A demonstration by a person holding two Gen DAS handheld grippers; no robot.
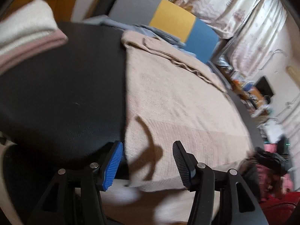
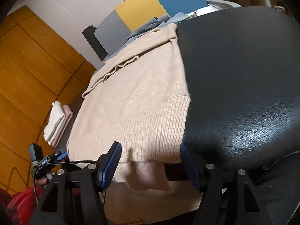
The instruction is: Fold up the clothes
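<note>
A beige knit sweater (image 1: 178, 103) (image 2: 135, 103) lies spread flat on the black leather-covered table (image 1: 56, 93) (image 2: 243, 75), a sleeve folded across its far part. Its ribbed hem hangs over the near table edge. My left gripper (image 1: 148, 150) is open over the hem near the sweater's left side edge, blue pad (image 1: 115, 163) beside that edge. My right gripper (image 2: 150, 150) is open over the hem's right corner, with cloth lying between the jaws but no pad pressing it. In the right wrist view the left gripper (image 2: 56, 156) shows at the sweater's far hem corner, held by a hand (image 2: 42, 182).
A folded stack of white and pink clothes (image 1: 28, 37) (image 2: 56, 123) sits on the table's left side. A blue-grey garment (image 1: 116, 26) (image 2: 142, 30) lies bunched beyond the sweater, in front of a grey, yellow and blue panel (image 1: 172, 24). Wooden cabinets (image 2: 28, 65) stand left; curtains (image 1: 243, 18) hang right.
</note>
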